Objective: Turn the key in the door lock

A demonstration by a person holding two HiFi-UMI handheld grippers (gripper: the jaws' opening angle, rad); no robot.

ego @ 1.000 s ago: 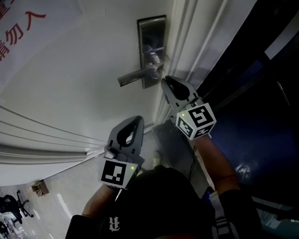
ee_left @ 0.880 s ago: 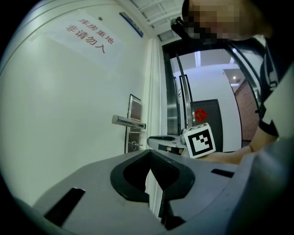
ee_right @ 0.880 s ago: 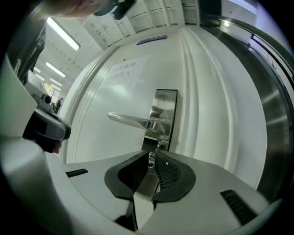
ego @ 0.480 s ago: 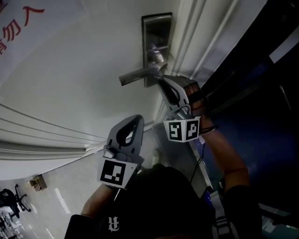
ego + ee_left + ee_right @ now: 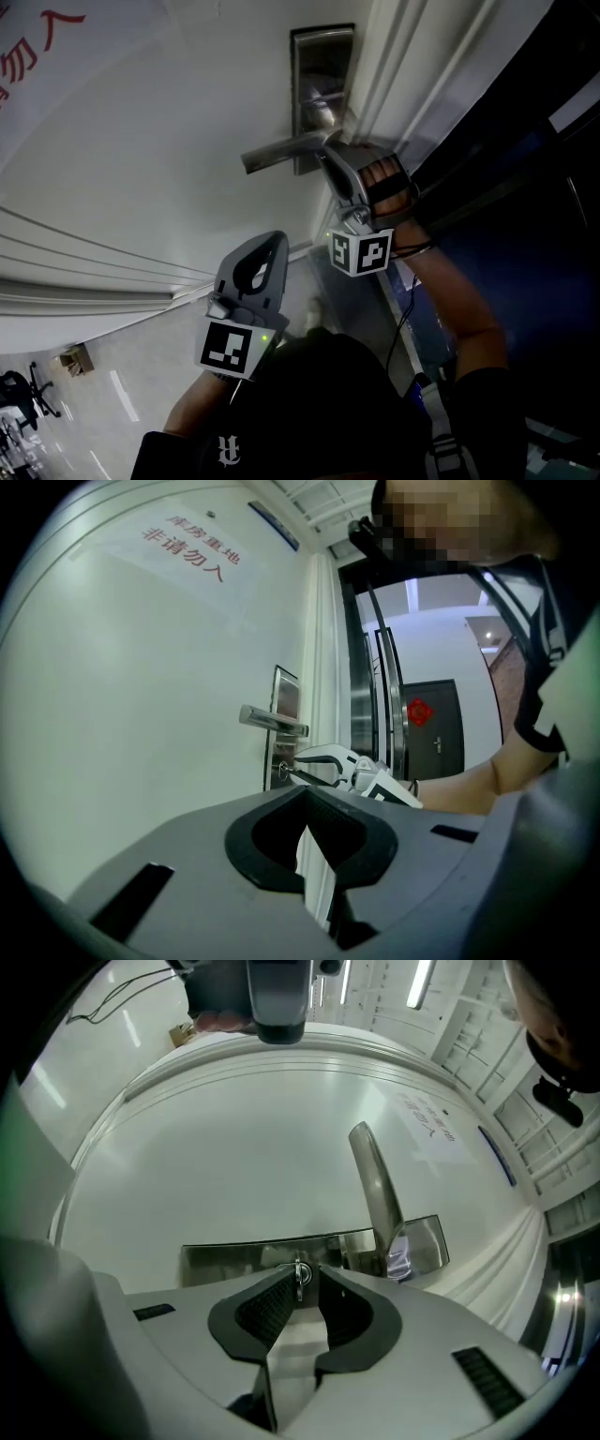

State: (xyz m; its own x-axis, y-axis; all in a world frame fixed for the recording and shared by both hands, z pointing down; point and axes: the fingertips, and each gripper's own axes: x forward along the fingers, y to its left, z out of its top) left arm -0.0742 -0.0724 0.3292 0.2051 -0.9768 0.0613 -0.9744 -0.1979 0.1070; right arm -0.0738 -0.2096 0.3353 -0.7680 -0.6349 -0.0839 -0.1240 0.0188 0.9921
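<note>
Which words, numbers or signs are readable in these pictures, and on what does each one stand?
"库房重地 非请勿入": red print on the white notice on the door.
Blue plate above that door: too small to read.
Red ornament on the far dark door: too blurred to read.
Square markers on the cubes: patterns only, no letters.
White emblem on the person's dark clothing: no letter legible.

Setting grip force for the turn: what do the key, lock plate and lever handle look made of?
Key: bright metal, probably steel or nickel-plated; it glints silver between the jaws of the right gripper.
Lock plate: brushed metal, likely stainless; soft, streaky reflections.
Lever handle: same satin metal look; smooth grey sheen.
The exact alloy can't be told.
</note>
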